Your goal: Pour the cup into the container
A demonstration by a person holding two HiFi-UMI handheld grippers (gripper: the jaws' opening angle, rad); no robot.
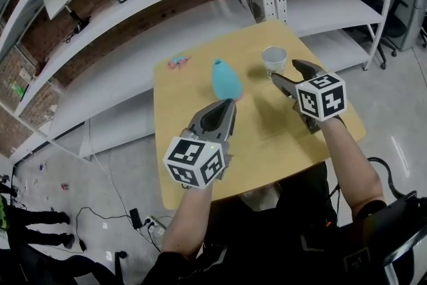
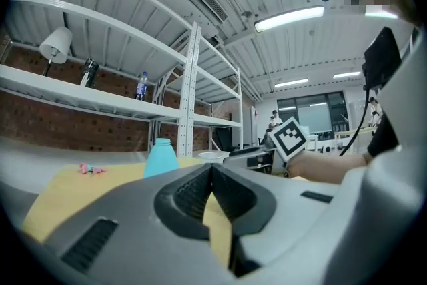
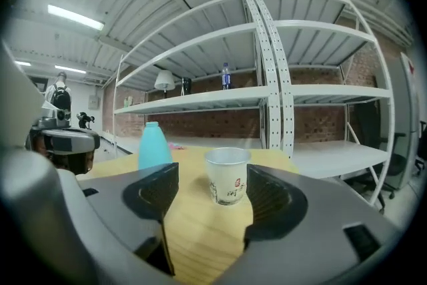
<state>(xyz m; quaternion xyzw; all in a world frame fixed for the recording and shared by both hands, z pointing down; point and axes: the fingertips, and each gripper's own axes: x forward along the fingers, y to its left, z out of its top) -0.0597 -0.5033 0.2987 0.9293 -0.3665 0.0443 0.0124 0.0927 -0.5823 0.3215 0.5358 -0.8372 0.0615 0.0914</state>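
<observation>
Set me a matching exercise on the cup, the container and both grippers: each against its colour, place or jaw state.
Column 1:
1. cup
2. container
3. left gripper
4. right gripper

Column 2:
A. jaws together
B. jaws apart, nothing gripped
C. light blue, mid-table
D. white, near the table's far right corner

Pairs: 1-D, 2-C, 3-A, 4-B

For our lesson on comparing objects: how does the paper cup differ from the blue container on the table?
The paper cup is white with print; the blue container is plain turquoise. The cup has a wide open mouth, while the container narrows to a small neck. The container stands taller than the cup. Both stand upright on the wooden table, untouched.
</observation>
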